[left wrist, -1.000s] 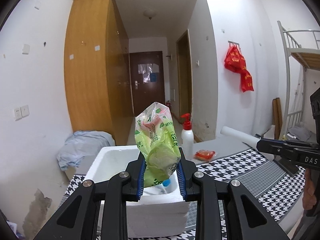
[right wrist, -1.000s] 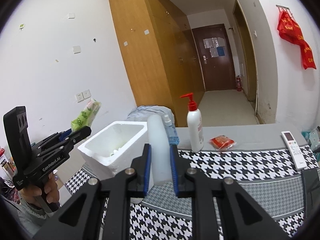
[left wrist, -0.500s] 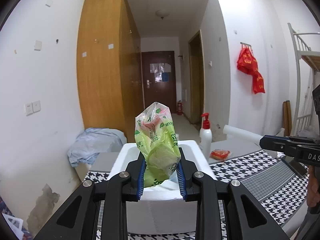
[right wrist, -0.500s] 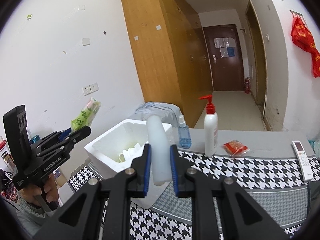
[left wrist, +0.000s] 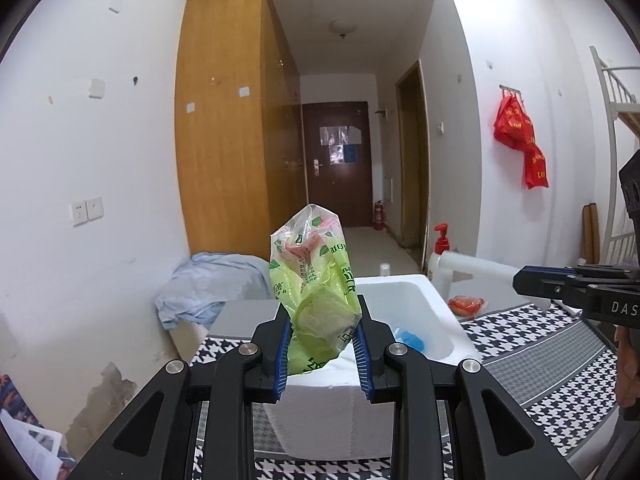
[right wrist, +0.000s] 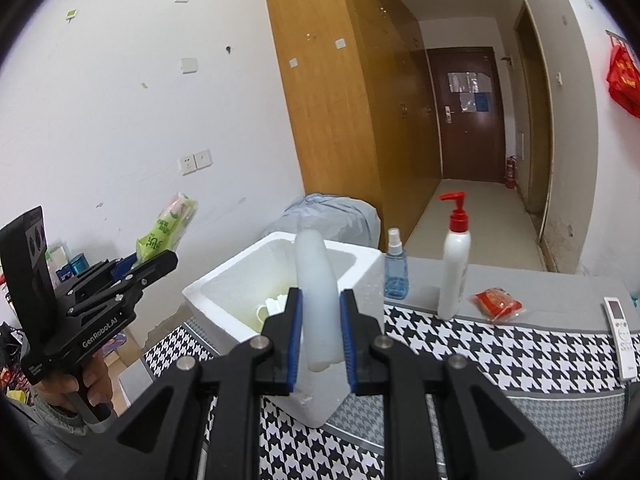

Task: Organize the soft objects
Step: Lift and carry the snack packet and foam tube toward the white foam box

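Black-and-white houndstooth with grey bands on the tablecloth (right wrist: 500, 356). Plain white on the foam box (left wrist: 404, 292). Translucent lime green with pink flowers and green leaves on the plastic packet (left wrist: 314, 280). Milky white on the foam roll (right wrist: 318, 300). Red pump over a white lotion bottle (right wrist: 454, 276). Clear blue for the spray bottle (right wrist: 396, 276). Red on the snack packet (right wrist: 496, 303).

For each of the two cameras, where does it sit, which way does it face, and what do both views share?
Left wrist: sits on the left gripper, faces the hallway door over a green bag it clamps; right gripper shows at right.
Right wrist: sits on the right gripper, clamping a white foam roll; left gripper and hand show.
Shared: white foam box, pump bottle.
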`<state>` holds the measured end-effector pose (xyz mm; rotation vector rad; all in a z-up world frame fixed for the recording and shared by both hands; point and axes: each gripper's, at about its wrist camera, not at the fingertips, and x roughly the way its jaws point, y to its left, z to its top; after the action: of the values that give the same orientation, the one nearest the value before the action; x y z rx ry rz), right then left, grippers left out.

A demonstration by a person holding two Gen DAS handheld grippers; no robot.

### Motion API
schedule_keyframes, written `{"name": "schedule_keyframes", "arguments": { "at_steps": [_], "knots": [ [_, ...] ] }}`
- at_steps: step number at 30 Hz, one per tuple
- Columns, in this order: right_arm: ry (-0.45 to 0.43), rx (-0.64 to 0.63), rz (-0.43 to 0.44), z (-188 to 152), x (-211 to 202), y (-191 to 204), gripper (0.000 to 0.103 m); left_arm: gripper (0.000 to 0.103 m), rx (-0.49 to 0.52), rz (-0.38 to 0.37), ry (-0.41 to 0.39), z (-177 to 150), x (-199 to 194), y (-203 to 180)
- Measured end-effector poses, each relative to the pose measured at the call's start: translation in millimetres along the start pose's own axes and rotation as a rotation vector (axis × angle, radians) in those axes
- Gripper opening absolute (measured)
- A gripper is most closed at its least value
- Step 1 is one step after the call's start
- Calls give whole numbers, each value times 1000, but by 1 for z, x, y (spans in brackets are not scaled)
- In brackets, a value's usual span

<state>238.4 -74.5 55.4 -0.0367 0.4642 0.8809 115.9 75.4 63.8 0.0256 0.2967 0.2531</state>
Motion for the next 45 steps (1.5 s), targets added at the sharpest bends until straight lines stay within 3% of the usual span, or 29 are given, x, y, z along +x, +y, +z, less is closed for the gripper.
{"name": "schedule_keyframes", "arguments": {
  "at_steps": [21, 45],
  "knots": [
    [74, -62, 40, 12, 49, 32, 22, 29, -58, 72, 16, -6, -5, 33],
    [140, -72, 44, 13, 86, 42, 22, 29, -83, 107, 28, -10, -8, 39]
  ]
}}
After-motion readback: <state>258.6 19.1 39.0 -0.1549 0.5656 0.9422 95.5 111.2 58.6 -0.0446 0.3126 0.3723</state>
